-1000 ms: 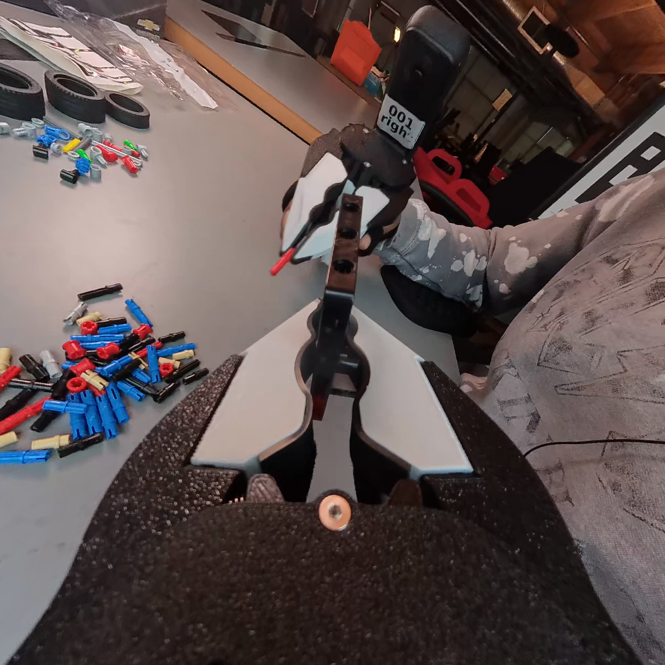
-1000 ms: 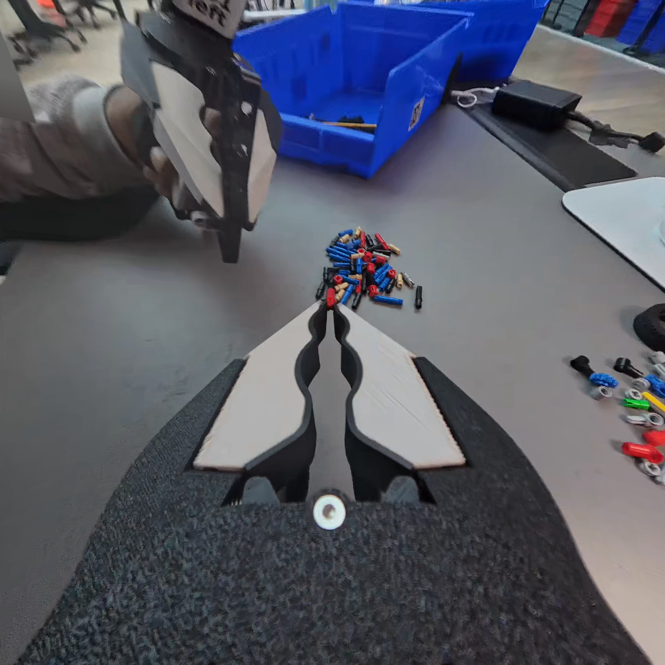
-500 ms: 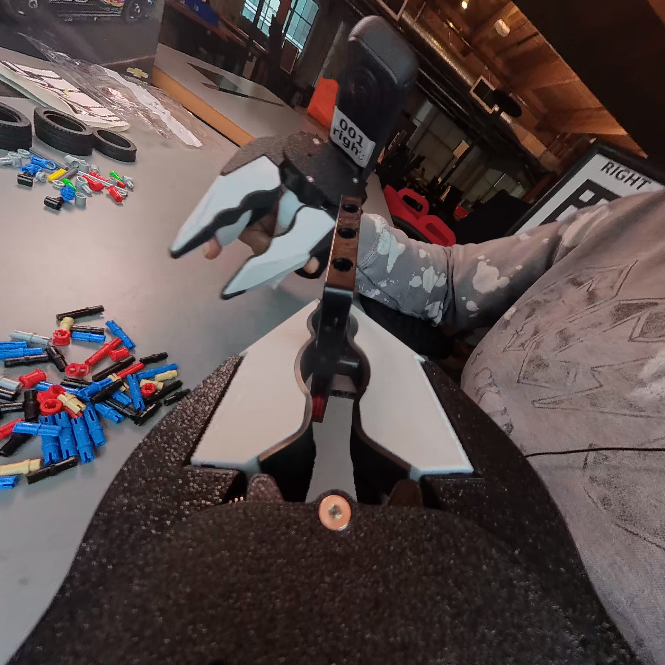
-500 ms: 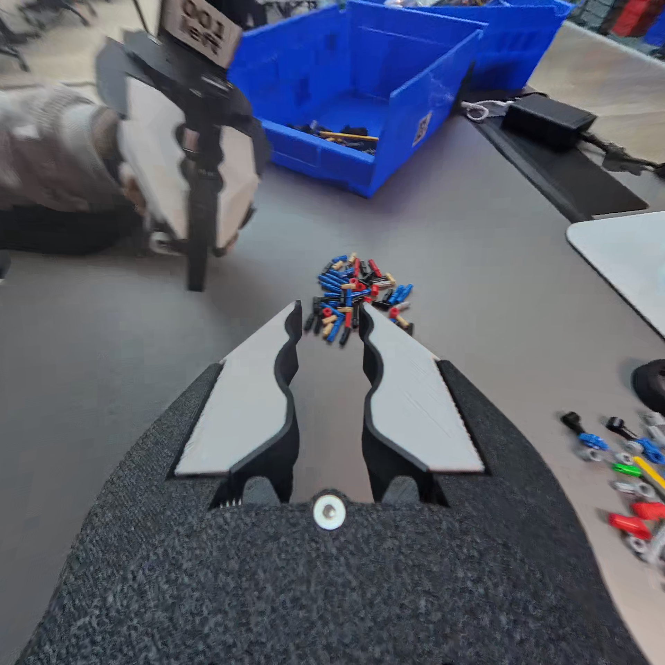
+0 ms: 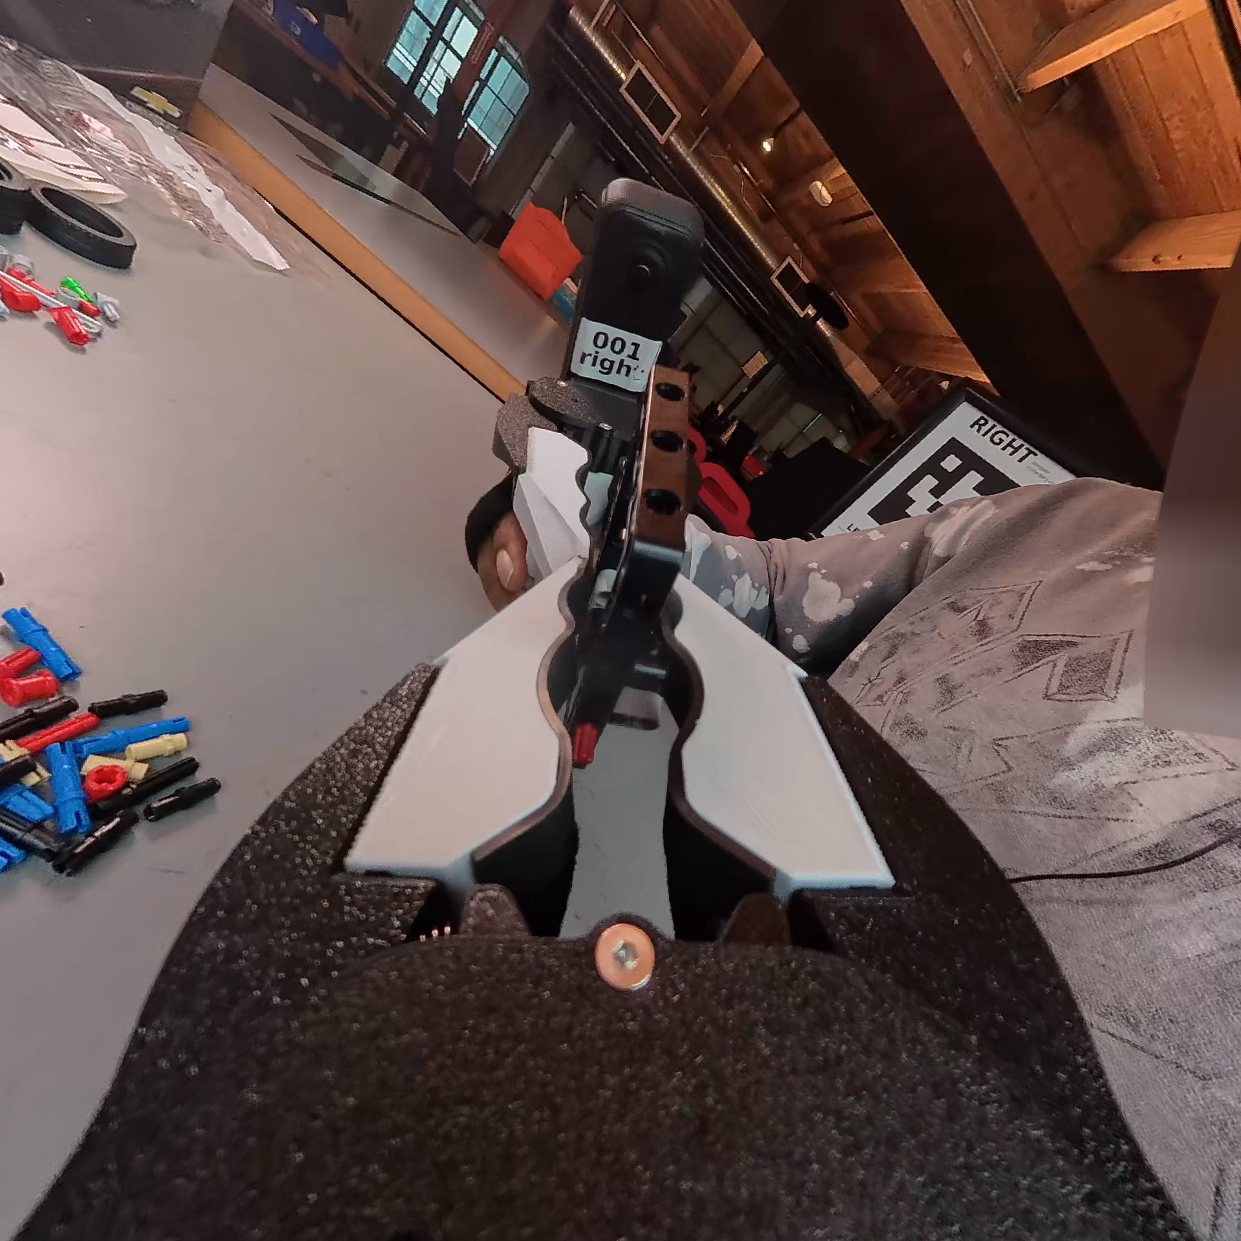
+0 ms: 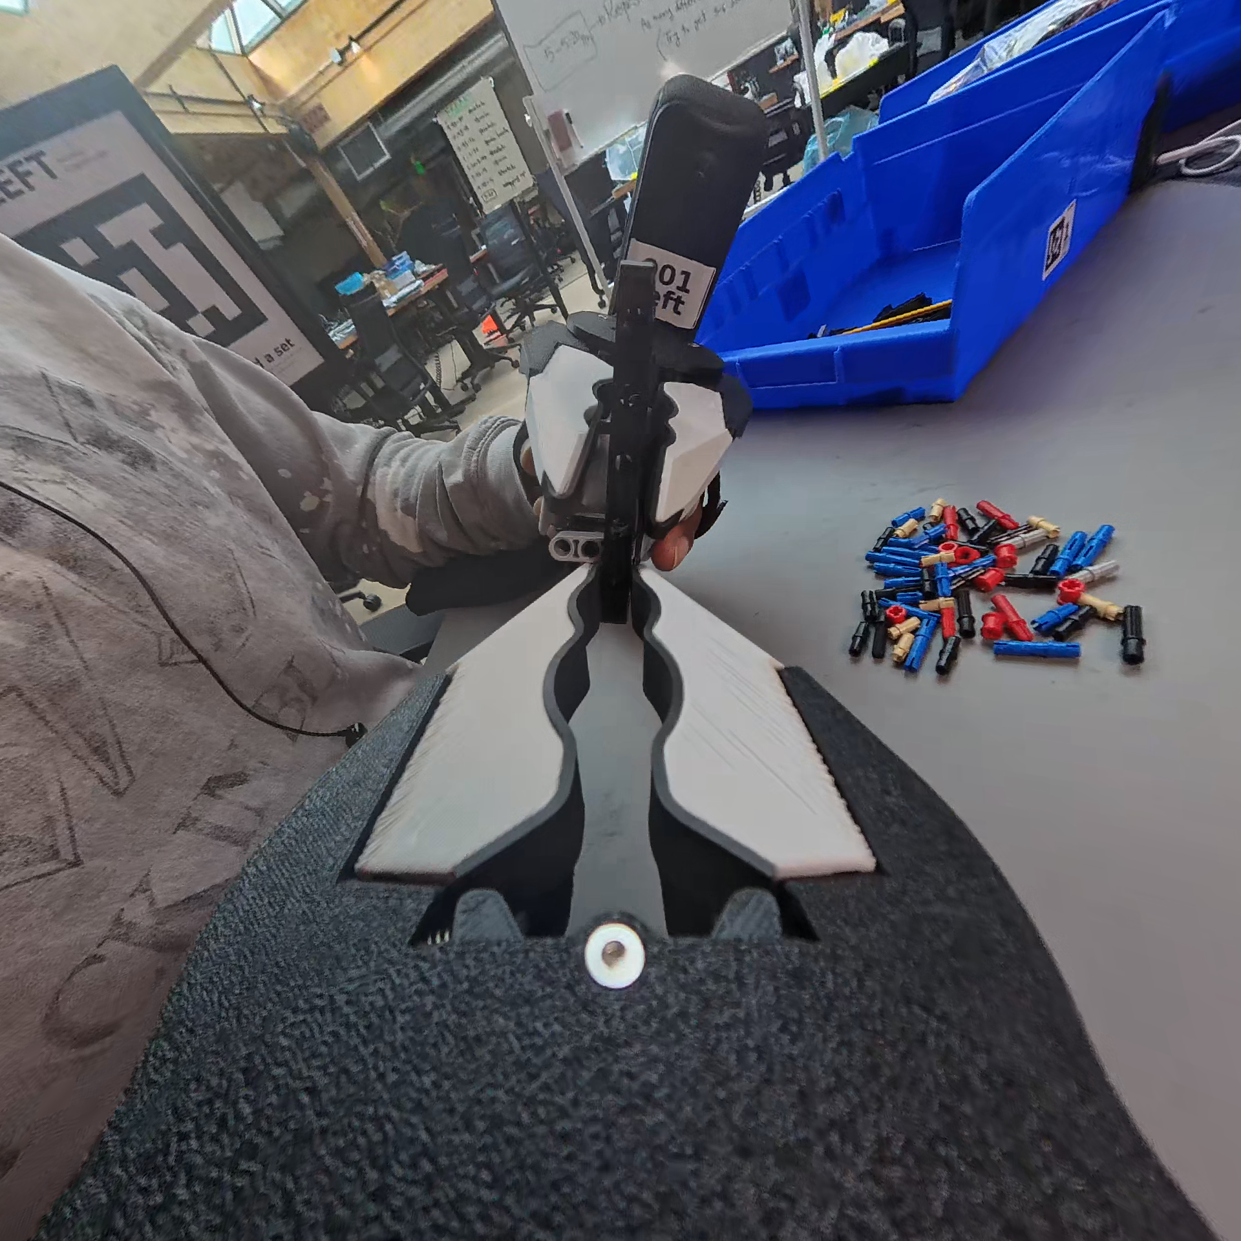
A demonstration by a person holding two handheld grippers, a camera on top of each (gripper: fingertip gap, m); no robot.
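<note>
Beam [image 5: 661, 463] location: we find it held upright in the air above the grey surface [image 6: 940, 772], between the two tools, which face each other.

1. Surface. It carries every loose part. Two blue bins [image 6: 1007, 221] stand at its far side in the right wrist view, side by side.
2. Sleeve [image 6: 416, 497]. A grey, paint-flecked sleeve runs to the hand behind each tool.
3. Left tool [image 5: 621, 584]. We see it closed on the mid section of the beam, one finger on each side. The beam's three open holes stand clear above the tips.
4. Right tool [image 6: 614, 577]. Its fingers are drawn in to a narrow gap. The beam's lower end sits between the tips, and both tips appear to press on it.
5. Tyre [image 5: 80, 225]. One black tyre lies flat at the far left of the left wrist view, well apart from both tools.
6. Pins [image 6: 987, 584]. A loose pile of blue, red, black and tan pins lies on the surface beside the tools, touching neither.
7. Connector [image 6: 576, 545]. A small grey piece with two holes projects sideways from the beam, just beyond the right tool's tips.
8. Red pin [image 5: 584, 735]. We note one red pin seated in the beam, within the left tool's grip.
</note>
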